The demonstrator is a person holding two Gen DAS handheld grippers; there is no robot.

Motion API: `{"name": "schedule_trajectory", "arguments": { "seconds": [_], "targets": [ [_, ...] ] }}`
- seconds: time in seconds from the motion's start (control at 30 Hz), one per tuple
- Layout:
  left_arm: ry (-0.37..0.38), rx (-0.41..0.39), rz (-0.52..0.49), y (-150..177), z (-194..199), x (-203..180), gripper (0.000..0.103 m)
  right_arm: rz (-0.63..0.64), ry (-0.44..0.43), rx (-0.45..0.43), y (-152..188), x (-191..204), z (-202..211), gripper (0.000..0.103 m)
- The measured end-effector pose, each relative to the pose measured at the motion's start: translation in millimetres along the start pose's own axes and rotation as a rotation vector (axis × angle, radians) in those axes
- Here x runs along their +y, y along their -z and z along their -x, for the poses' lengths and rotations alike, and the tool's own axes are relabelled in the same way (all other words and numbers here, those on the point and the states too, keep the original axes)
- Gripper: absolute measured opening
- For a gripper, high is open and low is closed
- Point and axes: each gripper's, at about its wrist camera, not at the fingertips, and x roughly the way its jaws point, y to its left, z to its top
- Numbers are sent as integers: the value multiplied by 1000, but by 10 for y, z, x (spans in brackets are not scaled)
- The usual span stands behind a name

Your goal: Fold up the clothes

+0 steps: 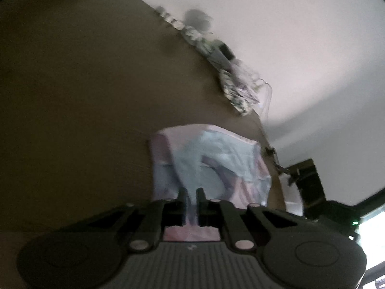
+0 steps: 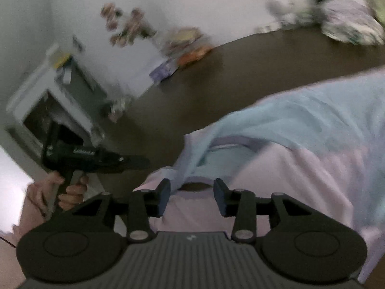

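Left wrist view: the left gripper [image 1: 191, 193] has its jaws nearly pressed together, with only a narrow gap; whether fabric is pinched cannot be told. The garment [image 1: 211, 161], pink and light blue, lies on the brown table [image 1: 84, 96] directly ahead, its long axis running away from the camera. In the right wrist view, the right gripper [image 2: 192, 187] stands partly spread over the garment's near edge, pads clear of it.

far clutter [image 2: 349, 21] blurred, garment [image 2: 312, 144] cropped right
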Motion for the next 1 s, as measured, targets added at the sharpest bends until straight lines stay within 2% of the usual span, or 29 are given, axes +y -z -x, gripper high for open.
{"name": "schedule_trajectory", "arguments": {
  "seconds": [0.07,0.13,0.2,0.27,0.3,0.4,0.43,0.5,0.57,0.6,0.63,0.77,1.0],
  "targets": [
    [-16,12,-77,-5,-2,-56,20,48,46,21,-75,151,-172,42],
    [-100,4,-261,36,-49,-338,44,35,90,32,-123,178,-284,42],
    [-194,-1,-463,89,-141,-641,46,7,119,30,-157,149,-352,42],
    [-302,30,-619,171,-366,-914,46,-20,126,18,-151,98,-345,42],
    [-344,55,-645,177,-483,-982,46,-33,129,11,-148,72,-342,42],
    [-403,130,-621,131,-743,-989,44,-58,135,-4,-115,22,-305,42],
    [-414,147,-602,97,-807,-975,38,-59,137,-8,-89,20,-279,43],
    [-405,174,-524,11,-872,-905,28,-62,143,-16,-40,-6,-212,45],
    [-354,185,-422,-66,-896,-776,24,-66,150,-23,3,-45,-141,45],
    [-327,182,-371,-105,-884,-715,8,-69,152,-25,8,-62,-122,45],
    [-300,179,-320,-144,-872,-655,2,-69,152,-27,7,-81,-107,45],
    [-282,115,-261,-229,-768,-530,1,-49,130,-21,-37,-90,-110,45],
    [-158,-17,-167,-496,-345,-392,1,72,125,31,-217,97,-336,45]
  ]
}}
